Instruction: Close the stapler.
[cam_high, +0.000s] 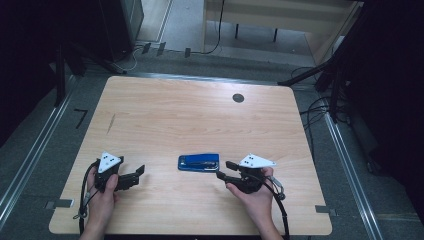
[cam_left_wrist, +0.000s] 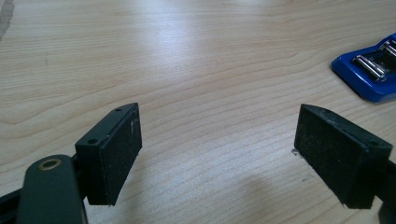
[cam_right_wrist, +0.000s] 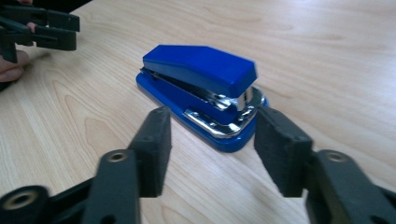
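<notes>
Both grippers sit right down at the near edge of the table, one in each hand. Left gripper has its jaws wide apart with nothing but bare wood between them; in the left gripper view the pads hang just over the tabletop and a corner of the blue stapler peeks in at the far right, well clear of them. Right gripper is open too, roughly halfway, and its jaws aren't touching anything. In the right gripper view the stapler sits just past the fingertips, its metal nose end pointing back at the gap between them, so it's near but not gripped. From the high view the stapler lies flat on the wood, a bit nearer than the table's middle, between the two grippers and closer to the right one. Loads of room to move: the whole far half of the table is plain wood apart from a small dark round cable hole near the back edge, and the left and right sides are free as well. Nothing on it that holds anything, just the stapler on its own. Past the edges it's grey floor with cables trailing on the right.
</notes>
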